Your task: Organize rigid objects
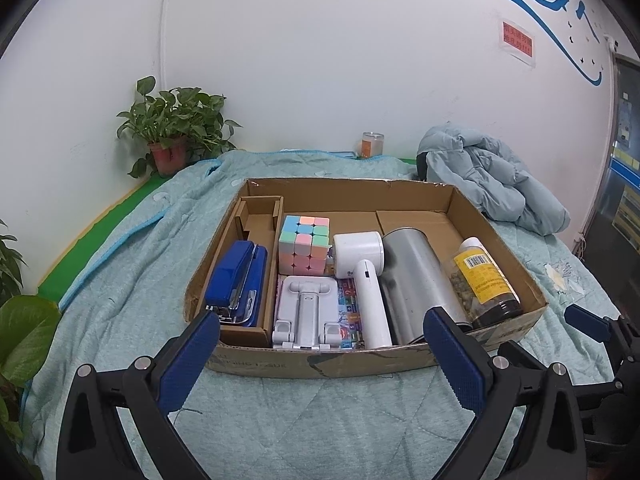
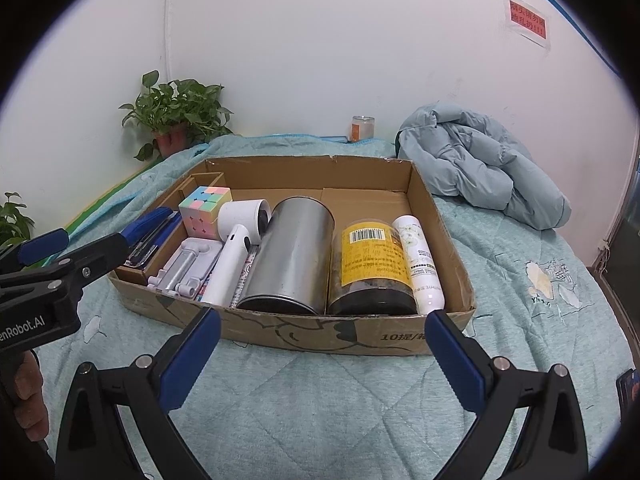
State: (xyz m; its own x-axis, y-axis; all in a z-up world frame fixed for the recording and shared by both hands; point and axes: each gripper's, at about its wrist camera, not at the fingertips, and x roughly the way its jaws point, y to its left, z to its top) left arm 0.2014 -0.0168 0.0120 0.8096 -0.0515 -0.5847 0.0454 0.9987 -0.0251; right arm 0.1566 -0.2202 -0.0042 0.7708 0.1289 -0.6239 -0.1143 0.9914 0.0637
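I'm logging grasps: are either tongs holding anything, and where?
Nothing is held. Left tongs and right tongs both hang open before the cardboard box.

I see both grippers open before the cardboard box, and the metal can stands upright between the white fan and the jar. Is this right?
Not quite. The metal can lies on its side, not upright, as the right wrist view shows. The rest holds: it is between the white fan and the jar in the cardboard box.

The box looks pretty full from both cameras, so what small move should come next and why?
Probably draw both tongs back: left tongs and right tongs are open, holding nothing, just short of the box, and no loose rigid item shows on the quilt.
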